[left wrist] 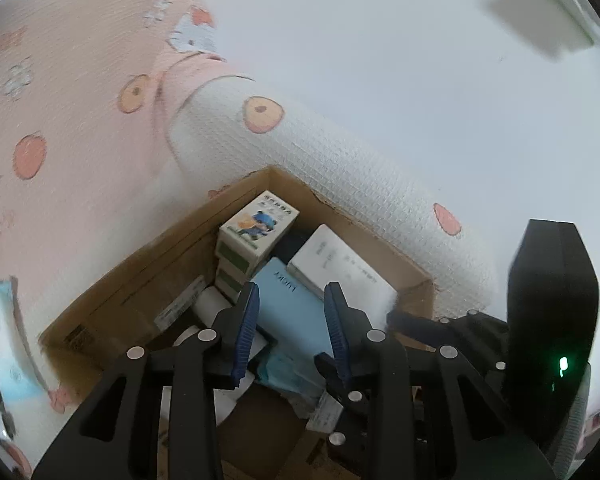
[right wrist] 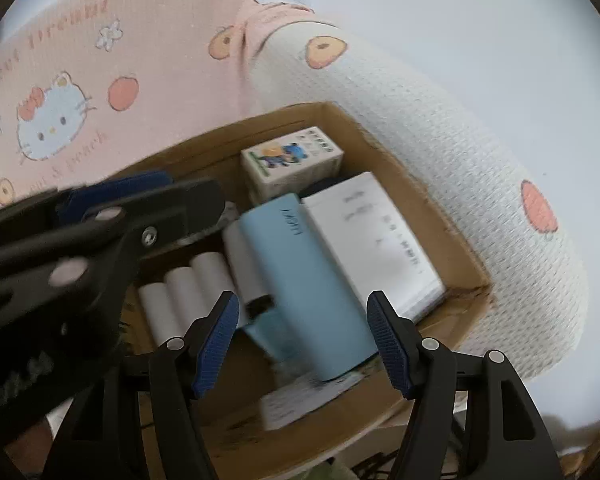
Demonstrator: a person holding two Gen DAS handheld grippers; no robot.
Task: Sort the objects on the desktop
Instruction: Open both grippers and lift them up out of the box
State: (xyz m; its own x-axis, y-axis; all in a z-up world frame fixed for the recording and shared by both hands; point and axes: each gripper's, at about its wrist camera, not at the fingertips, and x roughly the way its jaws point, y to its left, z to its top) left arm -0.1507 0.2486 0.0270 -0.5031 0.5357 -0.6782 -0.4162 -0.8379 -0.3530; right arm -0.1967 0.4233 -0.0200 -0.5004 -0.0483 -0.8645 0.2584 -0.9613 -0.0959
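Note:
An open cardboard carton (left wrist: pixel 132 280) lies below both grippers. Inside it are a light blue box (left wrist: pixel 292 308), a white printed box (left wrist: pixel 340 264), a small box with a cartoon figure (left wrist: pixel 260 224) and several white paper rolls (right wrist: pixel 188 292). My left gripper (left wrist: pixel 293 296) hangs open above the carton, its pads clear of the light blue box (right wrist: pixel 312 280) that shows between them. My right gripper (right wrist: pixel 303 300) is also open over that box, touching nothing. The left gripper's black frame (right wrist: pixel 100 240) crosses the right wrist view at the left.
A person's white waffle-knit sleeve (left wrist: pixel 340 168) rests along the carton's far rim, with a pink printed top (left wrist: pixel 80 100) behind it. A light blue packet (left wrist: pixel 0 340) stands left of the carton. The white tabletop (left wrist: pixel 420 60) spreads beyond.

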